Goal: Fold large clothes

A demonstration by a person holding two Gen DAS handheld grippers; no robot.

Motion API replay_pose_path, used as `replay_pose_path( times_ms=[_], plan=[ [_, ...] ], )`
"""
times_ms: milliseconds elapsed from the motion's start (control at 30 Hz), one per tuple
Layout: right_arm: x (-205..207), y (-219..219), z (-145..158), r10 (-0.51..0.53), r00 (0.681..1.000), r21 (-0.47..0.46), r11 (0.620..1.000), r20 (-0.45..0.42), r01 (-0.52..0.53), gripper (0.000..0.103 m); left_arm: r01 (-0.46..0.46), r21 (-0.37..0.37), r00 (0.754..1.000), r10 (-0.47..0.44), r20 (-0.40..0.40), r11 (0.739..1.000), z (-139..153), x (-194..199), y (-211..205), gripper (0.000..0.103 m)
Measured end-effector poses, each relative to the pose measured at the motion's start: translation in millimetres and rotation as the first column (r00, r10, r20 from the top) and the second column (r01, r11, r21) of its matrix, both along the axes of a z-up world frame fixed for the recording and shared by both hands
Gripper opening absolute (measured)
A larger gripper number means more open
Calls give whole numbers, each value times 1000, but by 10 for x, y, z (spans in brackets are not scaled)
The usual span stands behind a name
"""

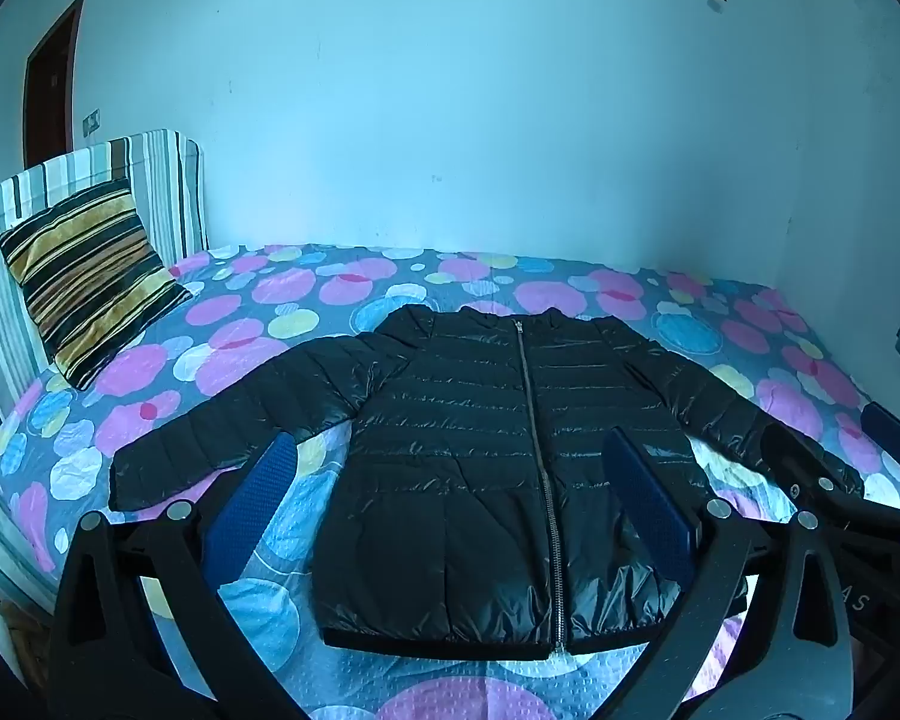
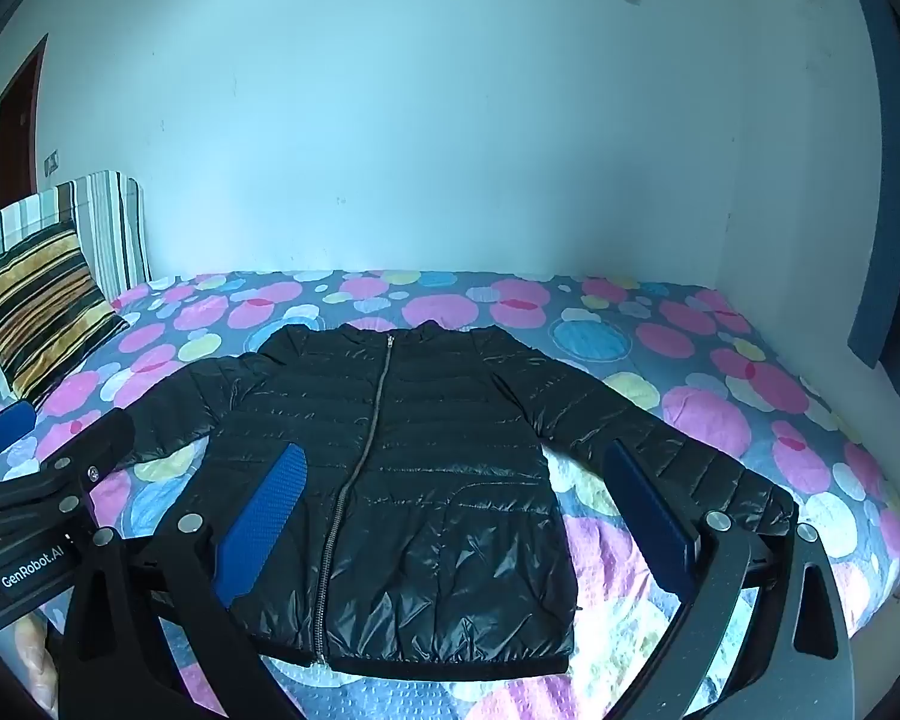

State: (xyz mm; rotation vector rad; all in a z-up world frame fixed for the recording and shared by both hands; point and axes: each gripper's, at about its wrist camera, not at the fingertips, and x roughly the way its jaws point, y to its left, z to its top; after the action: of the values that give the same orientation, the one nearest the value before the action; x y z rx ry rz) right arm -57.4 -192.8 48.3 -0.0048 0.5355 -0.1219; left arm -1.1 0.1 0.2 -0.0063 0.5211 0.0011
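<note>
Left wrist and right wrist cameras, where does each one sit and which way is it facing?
Left wrist: sits on the left gripper, angled down across the bed at the black puffer jacket; its own open blue pads frame the view, and the right gripper shows at the right edge.
Right wrist: sits on the right gripper, facing the same jacket from further right; own open pads, left gripper at the left edge.
Shared: jacket, spotted bedspread, striped cushion, wall.

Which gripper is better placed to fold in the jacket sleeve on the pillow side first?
Left. The left gripper, open, hovers nearer that sleeve; the right gripper hangs toward the other sleeve.
</note>
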Motion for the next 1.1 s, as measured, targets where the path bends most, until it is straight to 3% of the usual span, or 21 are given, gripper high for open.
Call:
replay_pose_path(
  times_ms=[1100],
  plan=[
    [-142,-91,121,5,999,11,1000,40,-6,98,-3,-10,1000,3,13,1000,168,-135,-18,101]
  ],
)
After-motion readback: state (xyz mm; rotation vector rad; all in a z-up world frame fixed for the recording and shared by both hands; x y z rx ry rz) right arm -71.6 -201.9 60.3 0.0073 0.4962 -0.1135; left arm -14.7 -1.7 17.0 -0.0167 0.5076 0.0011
